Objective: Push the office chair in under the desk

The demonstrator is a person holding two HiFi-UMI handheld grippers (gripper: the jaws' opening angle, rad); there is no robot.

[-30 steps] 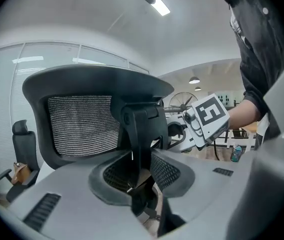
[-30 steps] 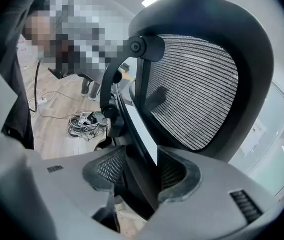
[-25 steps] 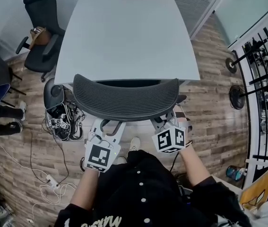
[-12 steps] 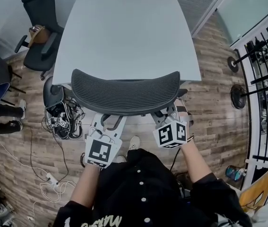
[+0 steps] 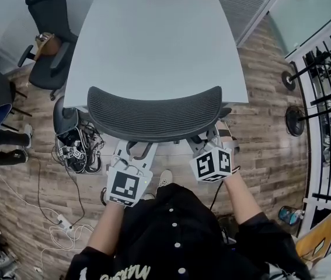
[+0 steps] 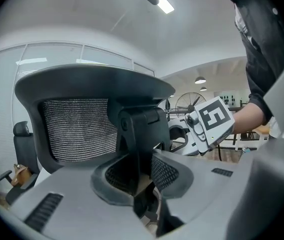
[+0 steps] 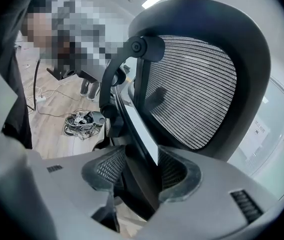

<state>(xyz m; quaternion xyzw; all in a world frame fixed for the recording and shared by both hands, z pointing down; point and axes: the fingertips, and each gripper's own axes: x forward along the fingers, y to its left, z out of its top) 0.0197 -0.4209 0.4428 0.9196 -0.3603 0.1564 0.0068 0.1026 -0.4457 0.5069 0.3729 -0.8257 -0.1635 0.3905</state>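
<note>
Now clamped on office chair (image 5: 153,116) struts with left tongs (image 6: 137,170) (just closed further) and wider right tongs (image 7: 137,171), at near edge of worktop (image 5: 153,39).

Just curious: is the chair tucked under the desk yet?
Nearly in: the chair back sits at the desk edge, seat out of sight.

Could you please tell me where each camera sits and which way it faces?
Head view: on the person's head, looking steeply down at desk, chair, left gripper, right gripper; forearms and shirt show.
Left gripper view: on that gripper, facing the chair's back, gripped by jaws that just closed further; right gripper and forearm show.
Right gripper view: on that gripper, facing the chair's back, gripped in its jaws; shirt shows.
Shared: both gripper views show the chair's mesh.
</note>
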